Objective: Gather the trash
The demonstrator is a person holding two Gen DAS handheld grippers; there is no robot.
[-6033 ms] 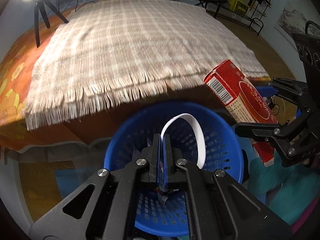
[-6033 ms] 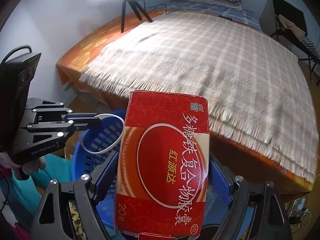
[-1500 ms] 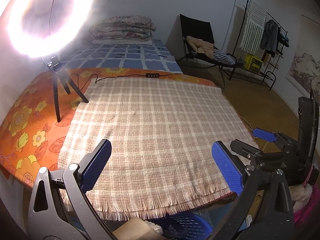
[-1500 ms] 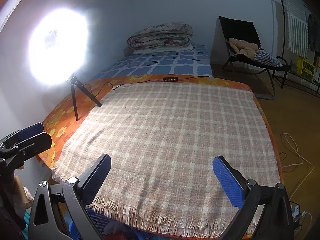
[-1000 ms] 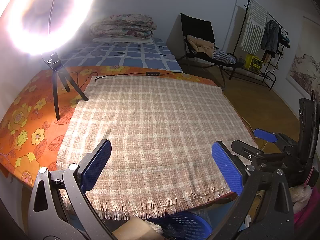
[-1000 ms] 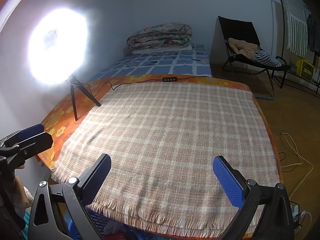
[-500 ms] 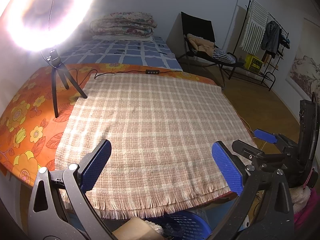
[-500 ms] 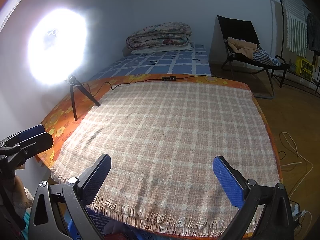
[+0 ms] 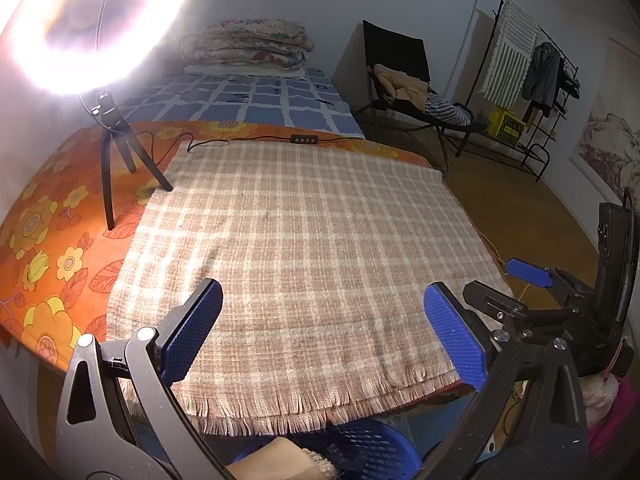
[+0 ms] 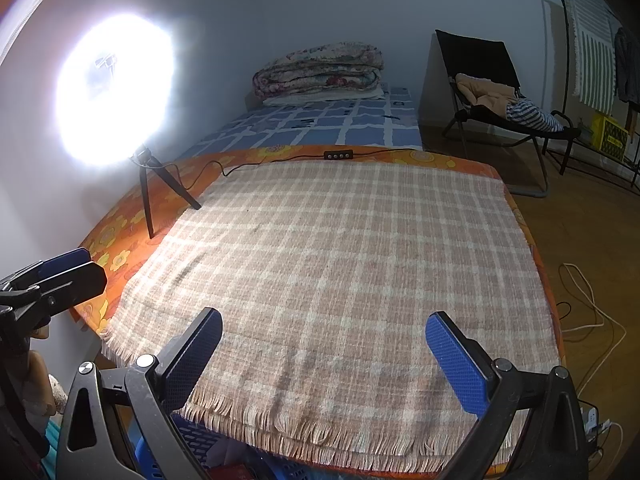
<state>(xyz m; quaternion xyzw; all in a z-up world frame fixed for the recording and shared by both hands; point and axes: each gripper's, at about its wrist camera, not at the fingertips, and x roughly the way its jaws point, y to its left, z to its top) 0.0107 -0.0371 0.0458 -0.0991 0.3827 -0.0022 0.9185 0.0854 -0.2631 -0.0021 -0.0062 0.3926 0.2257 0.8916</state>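
Left wrist view, left hand-held gripper point(image 9: 322, 330): it is hovering over the near edge of the bed with its jaws spread wide and nothing between the blue ribbed pads point(image 9: 192, 330).
Left wrist view, blue basket point(image 9: 368, 450): it is sitting low under the fringed edge, a round perforated plastic tub; pale wrappings are lying in it, too blurred to name.
Left wrist view, plaid blanket point(image 9: 304, 248): woven beige and white checks are lying flat, with a frayed fringe hanging over the near edge.
Left wrist view, right hand-held gripper point(image 9: 516, 284): it is showing side-on at the right, black metal with one blue pad; its opening cannot be told here.
Left wrist view only: clothes rack point(image 9: 532, 76) is standing by the far wall.
Right wrist view, right hand-held gripper point(image 10: 324, 344): its jaws are standing wide apart and holding nothing.
Right wrist view, blue basket point(image 10: 192, 440): only a slotted rim is peeking out beneath the fringe.
Right wrist view only: white cable point(image 10: 580, 292) is trailing on the wooden floor.
Both views: ring light point(image 10: 114, 88) is glaring on its tripod upon the orange floral sheet point(image 9: 44, 240).
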